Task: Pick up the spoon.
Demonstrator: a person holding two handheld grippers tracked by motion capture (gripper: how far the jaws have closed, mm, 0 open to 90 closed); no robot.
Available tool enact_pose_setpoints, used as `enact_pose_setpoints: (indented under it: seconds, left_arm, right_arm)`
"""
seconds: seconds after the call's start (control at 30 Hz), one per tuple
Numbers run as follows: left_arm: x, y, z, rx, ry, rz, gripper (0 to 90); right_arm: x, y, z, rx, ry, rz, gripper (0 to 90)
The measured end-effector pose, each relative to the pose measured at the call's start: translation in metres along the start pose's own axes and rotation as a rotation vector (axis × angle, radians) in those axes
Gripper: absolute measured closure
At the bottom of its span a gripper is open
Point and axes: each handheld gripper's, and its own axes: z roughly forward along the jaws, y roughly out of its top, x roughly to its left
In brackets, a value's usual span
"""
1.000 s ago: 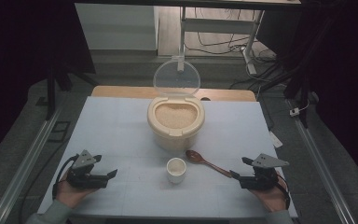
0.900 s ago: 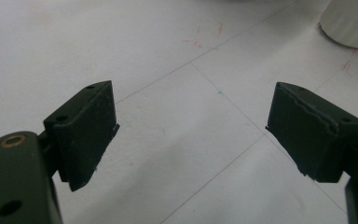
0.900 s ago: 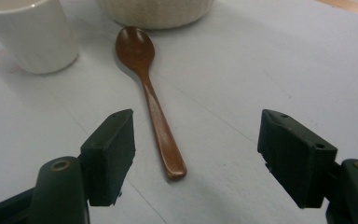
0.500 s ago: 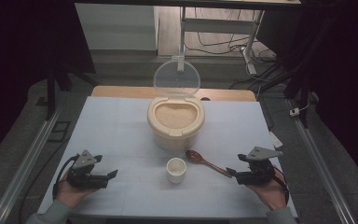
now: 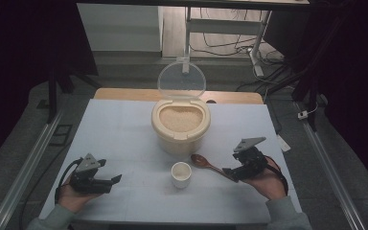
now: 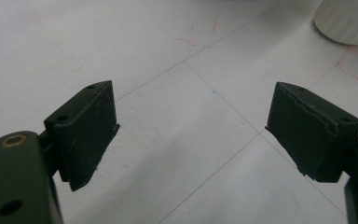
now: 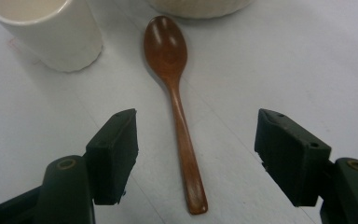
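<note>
My right tool (image 7: 196,144) hangs over the handle of the one brown wooden spoon (image 7: 175,100), jaws wide apart either side, nothing gripped. The spoon lies flat on the white worktop (image 5: 124,139), bowl just beside the single small white cup (image 5: 181,174). One cream rice container (image 5: 180,125) behind, lid up. Left tool (image 6: 191,128) gapes over bare worktop, open room around. Faint red corner marks, nothing readable.

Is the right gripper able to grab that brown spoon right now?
Probably yes: the right gripper is open, its jaws either side of the wooden spoon handle, with nothing between them.
</note>
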Motion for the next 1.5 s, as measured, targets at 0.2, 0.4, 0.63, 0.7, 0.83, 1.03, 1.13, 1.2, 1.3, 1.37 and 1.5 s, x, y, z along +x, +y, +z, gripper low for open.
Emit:
enact_pose_setpoints:
  seconds: [0.2,0.4,0.63,0.7,0.83,1.03,1.13,1.2,1.3,1.37,1.5]
  left_arm:
    - [-0.001,0.0,-0.001,0.0,-0.002,0.005,15.6]
    - [-0.001,0.0,0.0,0.004,-0.002,0.01,15.5]
    - [-0.002,-0.001,-0.001,0.005,-0.002,0.01,15.6]
    - [-0.001,-0.002,-0.001,0.006,0.0,0.008,15.6]
    - [-0.001,-0.003,-0.001,0.006,0.0,0.006,15.6]
    - [-0.001,-0.003,-0.001,0.009,0.002,0.006,15.6]
    - [-0.001,-0.003,-0.001,0.011,0.003,0.008,15.7]
    - [-0.001,-0.003,-0.001,0.01,0.003,0.009,15.7]
    - [-0.001,-0.003,-0.001,0.009,0.002,0.009,15.7]
    - [-0.001,-0.003,-0.002,0.008,0.0,0.008,15.7]
    - [-0.001,-0.003,-0.001,0.009,-0.001,0.008,15.7]
  right_arm:
    - [-0.003,0.012,0.019,0.102,0.023,-0.005,32.2]
    - [-0.004,0.013,0.036,0.193,0.022,-0.02,36.7]
    - [-0.006,0.009,0.05,0.263,0.02,-0.035,44.2]
    - [-0.006,0.008,0.05,0.265,0.021,-0.032,45.6]
    - [-0.008,0.008,0.052,0.267,0.026,-0.03,49.7]
    - [-0.007,0.008,0.059,0.294,0.022,-0.053,55.2]
    - [-0.007,0.008,0.063,0.307,0.027,-0.061,58.0]
    - [-0.006,0.008,0.067,0.32,0.031,-0.079,61.0]
    - [-0.005,0.009,0.068,0.325,0.034,-0.084,63.1]
    - [-0.005,0.009,0.068,0.324,0.035,-0.085,63.8]
    - [-0.006,0.01,0.069,0.332,0.053,-0.085,66.7]
